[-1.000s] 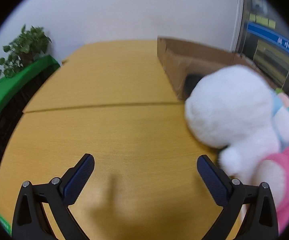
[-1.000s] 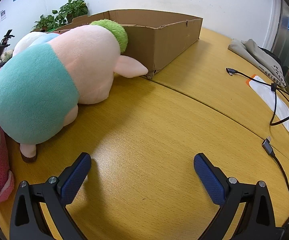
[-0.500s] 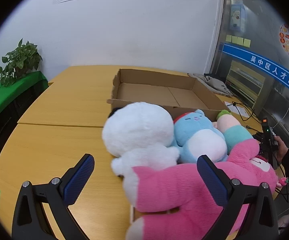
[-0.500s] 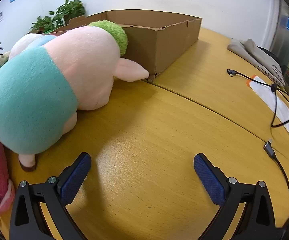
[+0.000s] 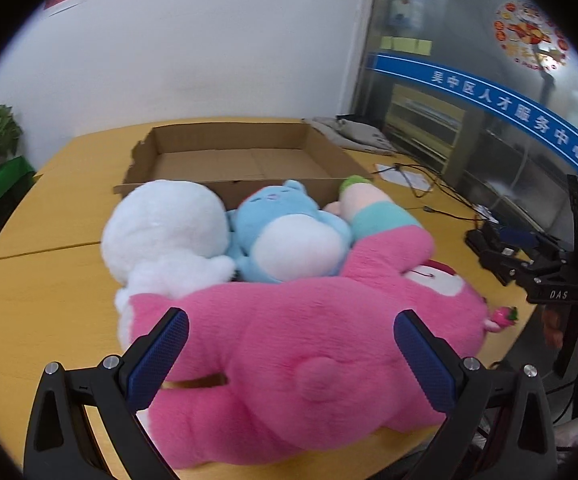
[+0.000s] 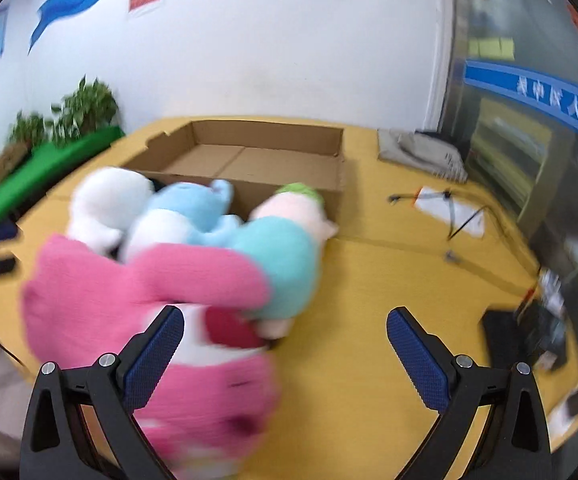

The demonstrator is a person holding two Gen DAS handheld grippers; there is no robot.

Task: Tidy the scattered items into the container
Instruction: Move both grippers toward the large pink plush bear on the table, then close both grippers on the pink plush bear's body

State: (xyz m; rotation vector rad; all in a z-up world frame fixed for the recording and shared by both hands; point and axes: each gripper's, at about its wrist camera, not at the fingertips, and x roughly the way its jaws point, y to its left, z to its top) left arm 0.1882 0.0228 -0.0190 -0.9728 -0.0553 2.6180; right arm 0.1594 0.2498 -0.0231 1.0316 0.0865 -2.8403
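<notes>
An open, empty cardboard box (image 5: pixel 241 160) (image 6: pixel 257 156) stands at the back of the wooden table. In front of it lie a white plush (image 5: pixel 169 228) (image 6: pixel 105 200), a blue plush (image 5: pixel 289 232) (image 6: pixel 193 208) and a pink-and-teal plush with a green tuft (image 5: pixel 373 212) (image 6: pixel 285 248). A big pink plush bear (image 5: pixel 309 356) (image 6: pixel 149 288) sprawls nearest me. My left gripper (image 5: pixel 291 352) hangs open over the bear's back. My right gripper (image 6: pixel 285 348) is open above the bear's head end and bare table. The right wrist view is blurred.
Folded grey cloth (image 5: pixel 353 136) (image 6: pixel 421 152), papers and black cables (image 5: pixel 429 192) (image 6: pixel 457 216) lie on the table's right side. The other hand-held gripper (image 5: pixel 545 264) and a hand show at the right edge. Green ledge with plants (image 6: pixel 49 156) runs on the left.
Both grippers have risen and pulled back. The left view swung right from bare table onto the plush pile and box. The right view swung left and lifted, now looking down on the pile.
</notes>
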